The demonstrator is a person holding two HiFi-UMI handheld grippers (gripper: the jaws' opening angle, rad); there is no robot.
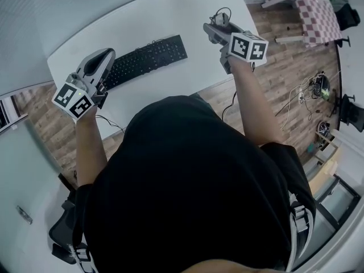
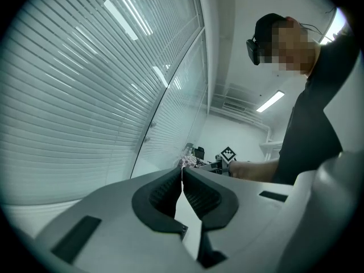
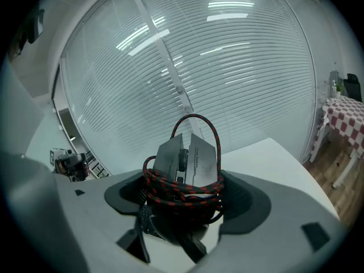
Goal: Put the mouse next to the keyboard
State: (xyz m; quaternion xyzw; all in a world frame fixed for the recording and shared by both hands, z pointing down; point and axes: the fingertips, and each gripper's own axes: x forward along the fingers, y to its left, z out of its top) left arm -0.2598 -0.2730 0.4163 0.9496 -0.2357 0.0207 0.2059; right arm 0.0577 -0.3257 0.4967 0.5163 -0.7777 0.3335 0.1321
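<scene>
The right gripper [image 3: 183, 195] has its jaws closed on the mouse [image 3: 189, 157], gripping it by the sides. A red-and-black braided cable [image 3: 185, 191] is wound round the mouse's body, with one loop standing up above it. In the head view this gripper is over the far right part of the white table [image 1: 187, 7], and the mouse seems to be lifted clear of the surface. The black keyboard [image 1: 147, 60] lies to its left, apart from it. The left gripper [image 2: 182, 178] is at the keyboard's left end, tilted up toward the window blinds [image 2: 85, 90]. Its jaws meet at the tips with nothing between them.
</scene>
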